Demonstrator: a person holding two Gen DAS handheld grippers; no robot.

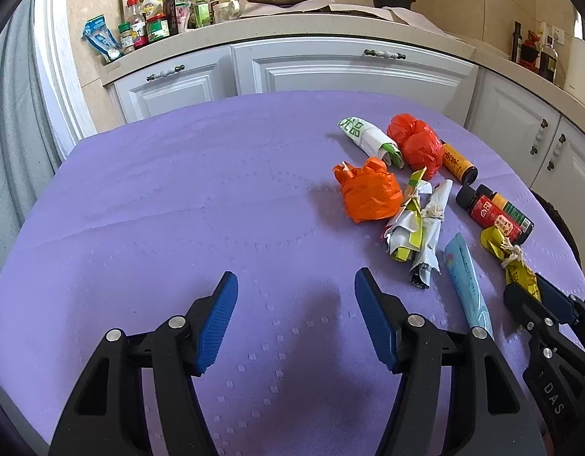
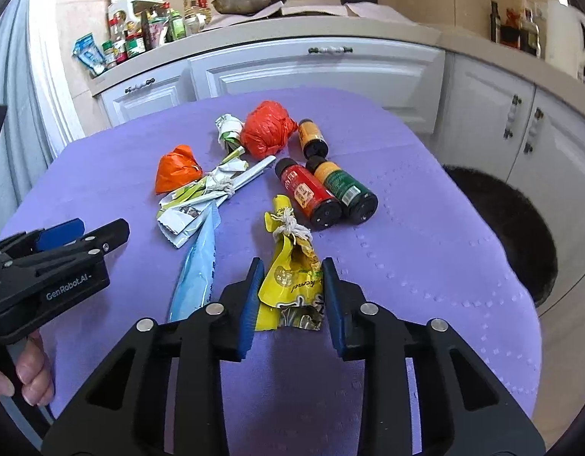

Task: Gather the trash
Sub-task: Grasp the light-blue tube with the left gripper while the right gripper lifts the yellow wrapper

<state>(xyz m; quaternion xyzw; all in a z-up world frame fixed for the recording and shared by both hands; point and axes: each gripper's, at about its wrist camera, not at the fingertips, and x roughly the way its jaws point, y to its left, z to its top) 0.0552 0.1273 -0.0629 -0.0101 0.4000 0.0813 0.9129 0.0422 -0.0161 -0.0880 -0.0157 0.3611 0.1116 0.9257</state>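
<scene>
**Right gripper lined up on yellow wrapper, grasp not closed**

Step in hand: picking the first piece of trash. The right gripper [image 2: 292,296] straddles the near end of the yellow wrapper [image 2: 290,266], a crumpled packet tied with string, lying on the purple tablecloth [image 2: 425,228]. The left pad looks to be at the packet's edge, but a gap shows on the right side, so the jaws are not clamped yet; wrapper sits flat on the cloth, not lifted.

The left gripper [image 1: 296,319] hovers over bare cloth, jaws wide apart, nothing between them.

Rest of the trash lies beyond: blue sachet [image 2: 195,269] just left of the yellow wrapper, tied white-green wrappers [image 2: 209,193], orange bag [image 2: 178,167], red bag [image 2: 267,129], three small bottles [image 2: 326,193] lying side by side. A dark round bin [image 2: 520,228] sits past the table's right edge, probably the drop target.

Next move likely calls for closing fully on the packet, lifting clear, and carrying right to the bin. Thin foil could slip or crumple out of the pads.
</scene>
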